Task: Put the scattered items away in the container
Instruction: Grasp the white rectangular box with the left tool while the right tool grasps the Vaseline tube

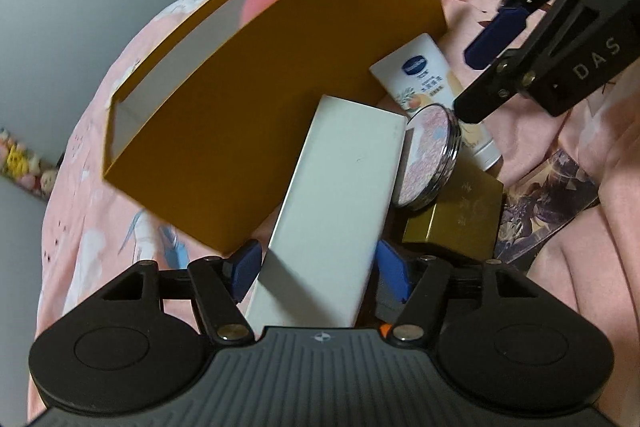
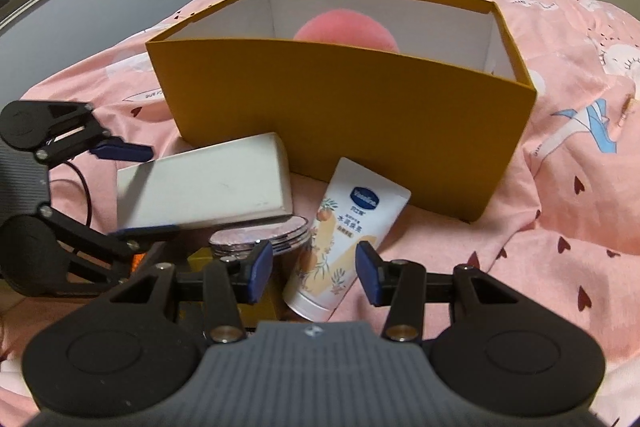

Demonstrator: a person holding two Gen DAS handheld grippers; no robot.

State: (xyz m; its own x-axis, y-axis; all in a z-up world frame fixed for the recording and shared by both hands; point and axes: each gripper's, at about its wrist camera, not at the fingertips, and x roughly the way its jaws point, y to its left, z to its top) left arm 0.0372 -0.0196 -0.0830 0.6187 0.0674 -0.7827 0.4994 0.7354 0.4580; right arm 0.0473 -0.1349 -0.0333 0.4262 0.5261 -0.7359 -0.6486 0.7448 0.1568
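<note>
white carton (image 2: 204, 183) before yellow box (image 2: 344, 115), tube (image 2: 344, 231) beside round tin (image 2: 264, 237)

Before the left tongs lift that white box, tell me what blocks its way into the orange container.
Only the near wall of the open-topped orange cardboard container stands between the long white rectangular box, held in the left tongs, and the inside. A pink round object already lies in there.

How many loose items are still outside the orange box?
5: white box in the left gripper, lotion tube under the right gripper, round tin, gold box, card. More may be hidden.
</note>
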